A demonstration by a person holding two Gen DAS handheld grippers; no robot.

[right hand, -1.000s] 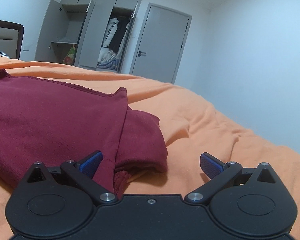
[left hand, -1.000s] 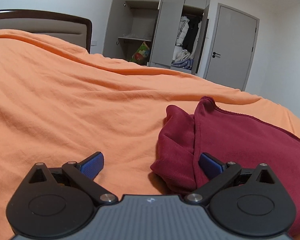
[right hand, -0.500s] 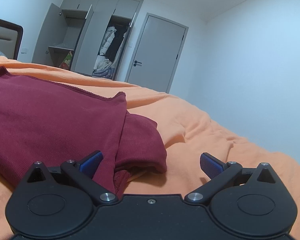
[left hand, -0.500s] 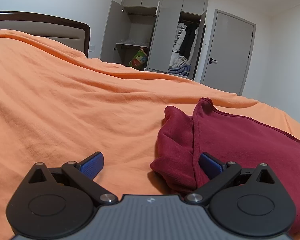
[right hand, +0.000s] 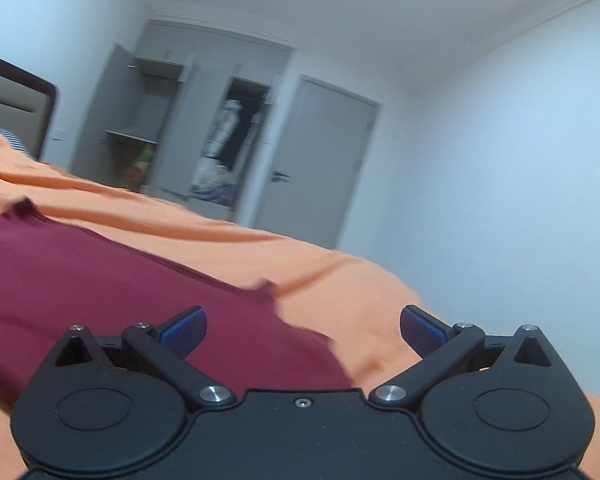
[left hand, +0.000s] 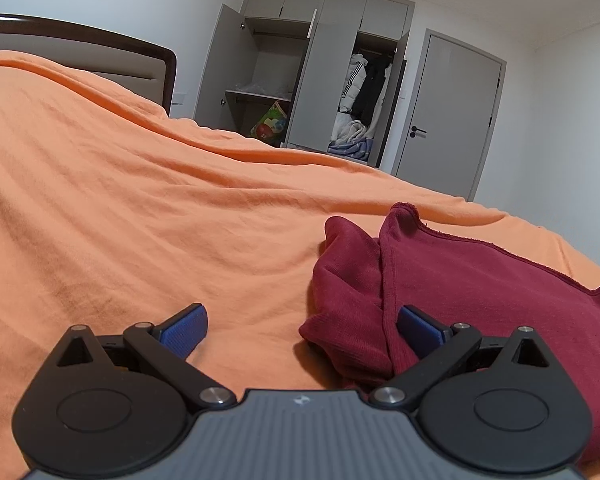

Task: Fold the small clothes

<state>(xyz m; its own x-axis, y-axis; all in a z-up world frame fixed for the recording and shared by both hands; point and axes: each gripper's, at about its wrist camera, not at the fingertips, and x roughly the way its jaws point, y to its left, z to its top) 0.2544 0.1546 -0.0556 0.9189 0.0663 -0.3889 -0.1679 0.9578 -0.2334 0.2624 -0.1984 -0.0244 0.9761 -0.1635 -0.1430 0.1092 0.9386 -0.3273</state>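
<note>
A dark red garment [left hand: 480,280] lies on the bed, spread over the orange bedcover [left hand: 139,220]. In the left wrist view it fills the lower right of the frame, one bunched sleeve [left hand: 344,292] folded in beside the body with a raw-looking hem running along its top edge. In the right wrist view, which is blurred, the same garment [right hand: 99,288] covers the lower left, and its near corner reaches down between the fingers.

The left gripper [left hand: 302,328] has its fingers spread wide. The blue pad at lower left sits over bare bedcover, while the one at lower right is against the cloth along the seam where sleeve meets body; nothing is pinched. The right gripper [right hand: 302,328] is spread just as wide, one pad over the red cloth, the other over orange, and it grips nothing either.

My reading is that a fold is about to be set up: both tools are placed at opposite sides of the garment, open and ready to take hold. The next move seems to call for each pair of fingers to close on an edge, catching every layer there, the tucked sleeve included, so that nothing slips loose when the cloth is lifted and laid over.

In the background stands an open wardrobe [left hand: 308,80] beside a closed door [left hand: 448,112].
</note>
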